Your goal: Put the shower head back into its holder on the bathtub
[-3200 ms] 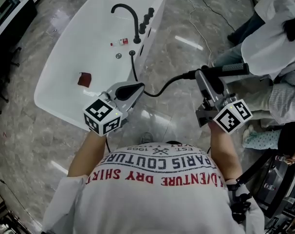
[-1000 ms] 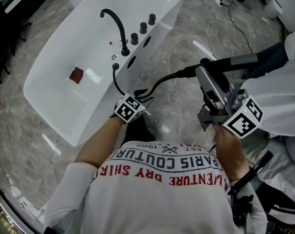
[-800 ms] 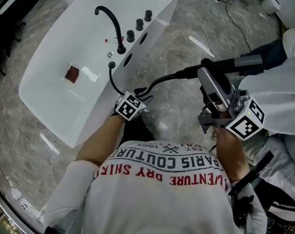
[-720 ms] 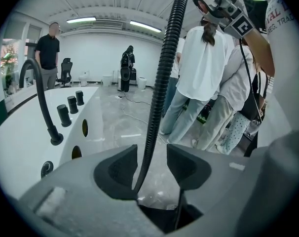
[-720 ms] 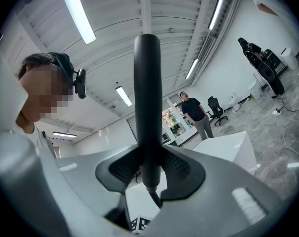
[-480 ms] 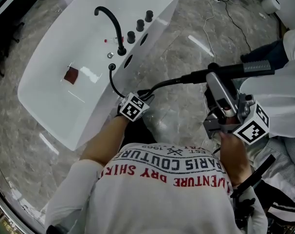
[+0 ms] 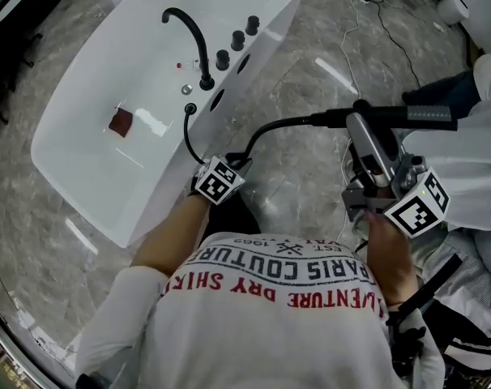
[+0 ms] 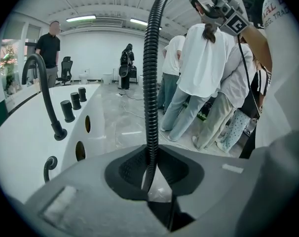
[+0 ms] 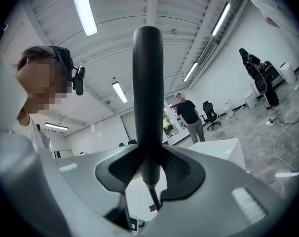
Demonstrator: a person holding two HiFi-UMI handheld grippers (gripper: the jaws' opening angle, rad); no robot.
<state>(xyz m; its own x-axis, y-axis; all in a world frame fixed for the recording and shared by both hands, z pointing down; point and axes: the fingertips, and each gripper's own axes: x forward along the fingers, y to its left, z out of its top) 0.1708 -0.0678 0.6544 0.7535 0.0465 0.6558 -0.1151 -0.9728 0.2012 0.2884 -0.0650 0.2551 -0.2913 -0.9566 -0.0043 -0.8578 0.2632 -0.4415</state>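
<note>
The black shower head (image 7: 416, 116) points right, its handle (image 9: 147, 93) clamped in my right gripper (image 7: 360, 128) (image 9: 148, 167), which is shut on it at the right of the head view. Its ribbed black hose (image 7: 266, 132) (image 8: 150, 73) arcs down to my left gripper (image 7: 237, 162) (image 8: 152, 157) beside the tub's outer wall. Those jaws are closing and the pads touch the hose on both sides. From there the hose runs up to the holder socket (image 7: 190, 109) (image 8: 50, 164) on the rim of the white bathtub (image 7: 108, 177).
A black curved faucet (image 7: 189, 31) and three black knobs (image 7: 237, 43) stand on the tub rim beyond the socket. A dark red object (image 7: 121, 121) lies inside the tub. People in white (image 7: 472, 136) (image 8: 204, 73) stand close on the right. Cables (image 7: 367, 6) trail over the marble floor.
My left gripper went down from near my chest to the hose beside the tub and narrowed its jaws around it. The right gripper with the shower head shifted slightly right.
</note>
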